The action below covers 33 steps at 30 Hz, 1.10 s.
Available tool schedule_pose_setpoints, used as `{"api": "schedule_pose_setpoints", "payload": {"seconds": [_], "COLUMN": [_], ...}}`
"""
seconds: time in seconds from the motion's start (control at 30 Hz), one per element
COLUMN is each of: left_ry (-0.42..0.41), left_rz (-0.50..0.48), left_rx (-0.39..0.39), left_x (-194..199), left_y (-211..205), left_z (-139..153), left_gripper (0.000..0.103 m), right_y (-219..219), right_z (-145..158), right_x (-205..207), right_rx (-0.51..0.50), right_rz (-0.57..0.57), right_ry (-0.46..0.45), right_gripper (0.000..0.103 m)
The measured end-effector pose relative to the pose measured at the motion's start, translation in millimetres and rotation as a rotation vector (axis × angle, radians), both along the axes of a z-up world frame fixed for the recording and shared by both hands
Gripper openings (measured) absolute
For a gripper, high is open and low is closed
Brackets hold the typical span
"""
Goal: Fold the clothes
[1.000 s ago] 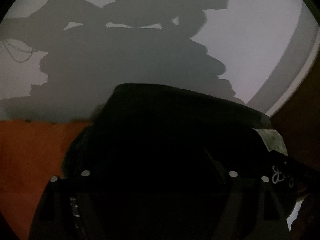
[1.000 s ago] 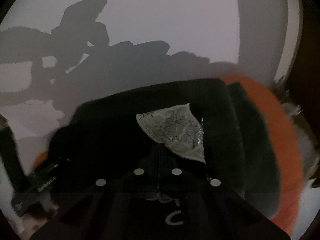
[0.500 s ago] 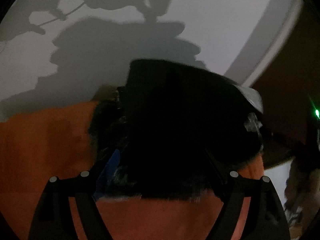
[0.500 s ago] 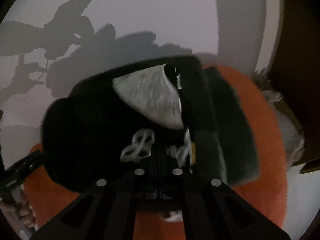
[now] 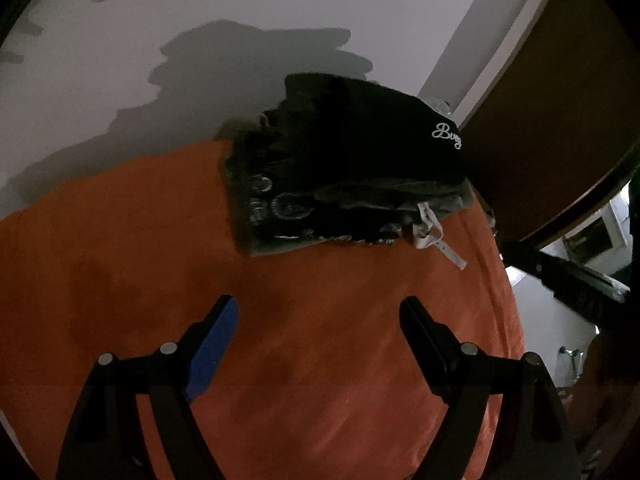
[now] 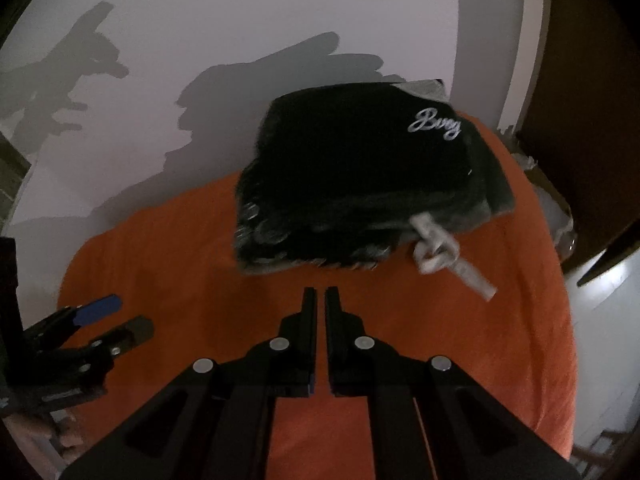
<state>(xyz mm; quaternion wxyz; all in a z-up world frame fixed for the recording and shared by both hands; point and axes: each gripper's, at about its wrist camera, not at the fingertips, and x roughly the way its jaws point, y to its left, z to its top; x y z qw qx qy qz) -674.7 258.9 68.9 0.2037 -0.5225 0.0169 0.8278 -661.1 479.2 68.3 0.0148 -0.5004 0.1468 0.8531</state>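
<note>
Now your left tongs (image 5: pixel 316 320) hang apart and your right tongs (image 6: pixel 320 300) together, both empty, since the black folded garment (image 6: pixel 360 160) tops the far stack on the orange surface (image 5: pixel 120 260).

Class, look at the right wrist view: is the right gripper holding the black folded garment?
No. The right gripper is shut on nothing above the orange cover, and the black folded garment lies apart on the pile beyond it.

the left black two-finger gripper (image 5: pixel 316 312), one finger faced with a blue pad (image 5: pixel 214 346), pointed steeply downward with its jaws spread wide and nothing between them. the right black two-finger gripper (image 6: pixel 320 300) angled down likewise, its jaws drawn nearly together around only a thin empty slit.
</note>
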Motion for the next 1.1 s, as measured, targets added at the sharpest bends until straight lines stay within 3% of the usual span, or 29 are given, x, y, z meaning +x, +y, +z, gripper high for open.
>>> {"api": "schedule_pose_setpoints", "payload": {"seconds": [0.17,0.23,0.27,0.3,0.5,0.63,0.77,0.8,0.87,0.93,1.1], "left_ry": [0.077,0.076,0.075,0.079,0.131,0.155,0.159,0.161,0.167,0.172,0.128], "left_rz": [0.065,0.097,0.11,0.118,0.162,0.196,0.212,0.215,0.214,0.212,0.221], "left_rx": [0.018,0.048,0.061,0.068,0.074,0.018,-0.026,-0.038,-0.085,-0.138,-0.036], "left_x": [56.7,80.7,93.4,106.6,189.3,234.9,248.0,250.3,243.3,223.4,150.5], "left_y": [-45.2,-62.0,-68.3,-71.9,-92.8,-103.9,-110.6,-112.0,-109.1,-103.1,-79.0], "left_z": [41.5,54.4,61.2,69.4,118.5,136.9,124.2,120.2,105.4,80.9,37.6], "left_gripper": [0.084,0.084,0.084,0.084,0.084,0.084,0.089,0.089,0.089,0.089,0.089], "right_y": [-56.3,-75.1,-81.8,-87.1,-115.4,-124.1,-126.2,-126.8,-127.2,-127.4,-111.8], "right_z": [29.5,47.8,57.2,65.5,102.5,115.1,117.6,115.9,102.6,86.5,49.8], "right_x": [56.0,86.3,103.2,119.4,205.7,247.3,274.4,276.7,267.2,254.1,191.6], "right_rx": [0.048,0.072,0.079,0.082,0.118,0.115,0.054,0.039,0.04,0.05,0.095], "right_rz": [0.033,0.051,0.053,0.053,0.08,0.103,0.119,0.127,0.131,0.132,0.133], "right_ry": [0.026,0.052,0.072,0.093,0.161,0.171,0.184,0.186,0.181,0.172,0.175], "right_gripper": [0.007,0.026,0.049,0.066,0.07,0.07,0.071,0.076,0.083,0.085,0.085]}}
